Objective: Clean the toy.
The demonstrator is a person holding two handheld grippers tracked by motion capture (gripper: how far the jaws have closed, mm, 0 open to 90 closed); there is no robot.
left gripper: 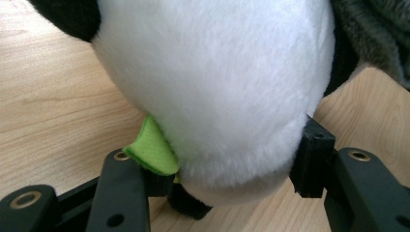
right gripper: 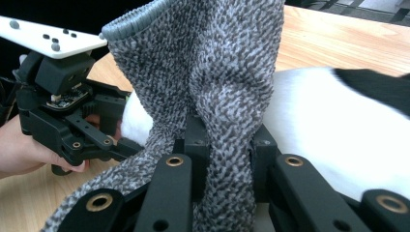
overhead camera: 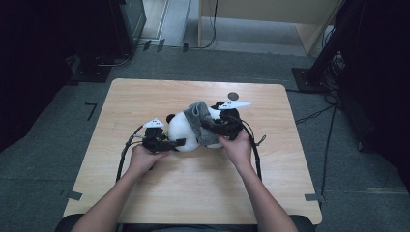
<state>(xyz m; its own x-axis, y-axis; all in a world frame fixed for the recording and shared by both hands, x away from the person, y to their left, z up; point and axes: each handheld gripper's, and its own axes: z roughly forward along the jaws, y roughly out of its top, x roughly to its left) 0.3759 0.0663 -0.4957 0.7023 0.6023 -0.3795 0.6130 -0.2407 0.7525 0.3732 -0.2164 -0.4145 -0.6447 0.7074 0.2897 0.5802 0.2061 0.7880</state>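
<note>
A black-and-white plush panda (overhead camera: 181,126) lies on the wooden table (overhead camera: 145,96) with a grey knitted garment (overhead camera: 200,118) bunched around its middle. My left gripper (overhead camera: 180,142) is shut on the panda's white end (left gripper: 217,72); its jaws press into the fur on both sides, beside a small green felt tab (left gripper: 152,150). My right gripper (overhead camera: 211,126) is shut on a pinched fold of the grey knit (right gripper: 217,72), whose ribbed edge stands up over the white body (right gripper: 329,121). In the right gripper view, the left gripper (right gripper: 123,142) sits behind the knit.
A small dark round spot (overhead camera: 233,95) marks the table behind the panda. Cables (overhead camera: 254,145) trail from both grippers toward the near edge. Black stands (overhead camera: 329,48) and pale wooden furniture (overhead camera: 261,14) sit on the floor beyond the table.
</note>
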